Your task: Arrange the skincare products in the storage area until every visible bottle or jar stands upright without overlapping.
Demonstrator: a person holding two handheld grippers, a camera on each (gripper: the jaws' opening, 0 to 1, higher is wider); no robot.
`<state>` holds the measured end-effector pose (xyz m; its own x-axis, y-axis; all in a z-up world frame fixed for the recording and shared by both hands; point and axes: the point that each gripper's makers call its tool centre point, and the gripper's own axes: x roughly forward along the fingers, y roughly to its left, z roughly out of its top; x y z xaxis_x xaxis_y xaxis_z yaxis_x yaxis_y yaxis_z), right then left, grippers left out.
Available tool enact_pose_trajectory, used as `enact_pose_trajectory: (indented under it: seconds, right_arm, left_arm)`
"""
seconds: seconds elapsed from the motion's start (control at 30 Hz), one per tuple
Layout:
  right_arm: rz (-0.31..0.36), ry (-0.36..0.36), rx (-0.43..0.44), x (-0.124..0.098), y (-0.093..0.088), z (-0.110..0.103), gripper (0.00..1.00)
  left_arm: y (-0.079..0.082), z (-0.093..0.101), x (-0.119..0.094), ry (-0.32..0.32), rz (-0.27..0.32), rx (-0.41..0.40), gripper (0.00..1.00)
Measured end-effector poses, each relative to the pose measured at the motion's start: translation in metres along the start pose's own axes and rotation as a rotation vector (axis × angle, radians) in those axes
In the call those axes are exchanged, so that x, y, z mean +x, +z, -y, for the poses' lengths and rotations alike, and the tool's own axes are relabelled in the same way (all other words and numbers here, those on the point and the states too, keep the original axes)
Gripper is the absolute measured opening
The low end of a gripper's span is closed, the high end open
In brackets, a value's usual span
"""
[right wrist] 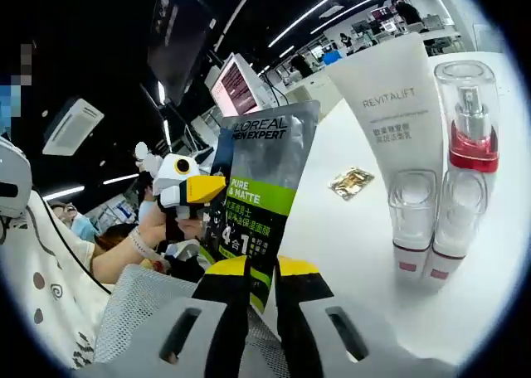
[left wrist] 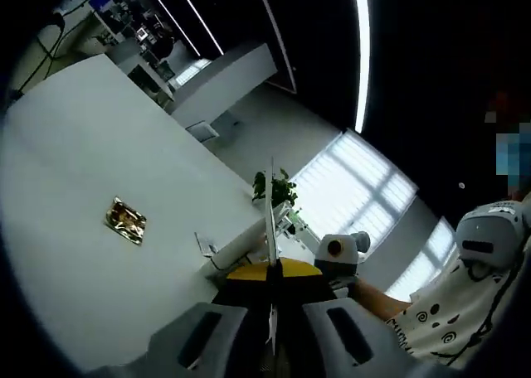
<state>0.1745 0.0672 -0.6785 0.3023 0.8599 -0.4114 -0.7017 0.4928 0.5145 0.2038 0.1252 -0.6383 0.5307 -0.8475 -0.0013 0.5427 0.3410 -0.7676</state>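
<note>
On the white table [right wrist: 348,229], the right gripper [right wrist: 264,291] pinched a dark tube [right wrist: 261,196]; at 3 o'clock stood clear bottles [right wrist: 460,187]. The left gripper [left wrist: 272,312] was clamped on a thin card [left wrist: 270,220].

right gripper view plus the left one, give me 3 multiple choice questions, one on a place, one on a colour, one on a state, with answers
1. Where does the gold foil packet lie?
A. flat on the white table
B. on top of the white tube
C. between the left gripper's jaws

2. What colour is the collar under the clear cap of the pump bottle?
A. green
B. red
C. blue

3. What is the state of the right gripper?
A. wide open, nothing in it
B. shut on the white tube
C. shut on the dark sachet

Answers
1. A: the packet rests on the bare table, left of the white tube, also seen in the left gripper view.
2. B: a red band shows through the clear cap.
3. C: the sachet's lower edge runs down between the closed jaws.
</note>
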Motion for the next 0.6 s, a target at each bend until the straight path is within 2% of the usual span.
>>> enact_pose_trajectory:
  seconds: [0.13, 0.2, 0.27, 0.43, 0.6]
  right_arm:
    - [-0.039, -0.05, -0.04, -0.001, -0.004, 0.015, 0.14]
    - [-0.05, -0.103, -0.068, -0.002, -0.005, 0.025, 0.14]
    - [-0.087, -0.166, -0.141, -0.004, -0.007, 0.036, 0.14]
    - [-0.149, -0.171, -0.196, 0.002, -0.018, 0.032, 0.16]
    - [-0.181, -0.17, -0.254, 0.011, -0.021, 0.028, 0.18]
  left_arm:
    - [-0.009, -0.015, 0.003, 0.032, -0.022, -0.023, 0.0]
    - [-0.01, -0.024, 0.006, 0.052, -0.018, -0.037, 0.0]
    - [-0.012, -0.031, 0.008, 0.073, -0.02, -0.055, 0.0]
    - [-0.021, -0.046, 0.016, 0.119, -0.054, -0.047, 0.0]
    - [-0.028, -0.056, 0.023, 0.17, -0.095, -0.018, 0.0]
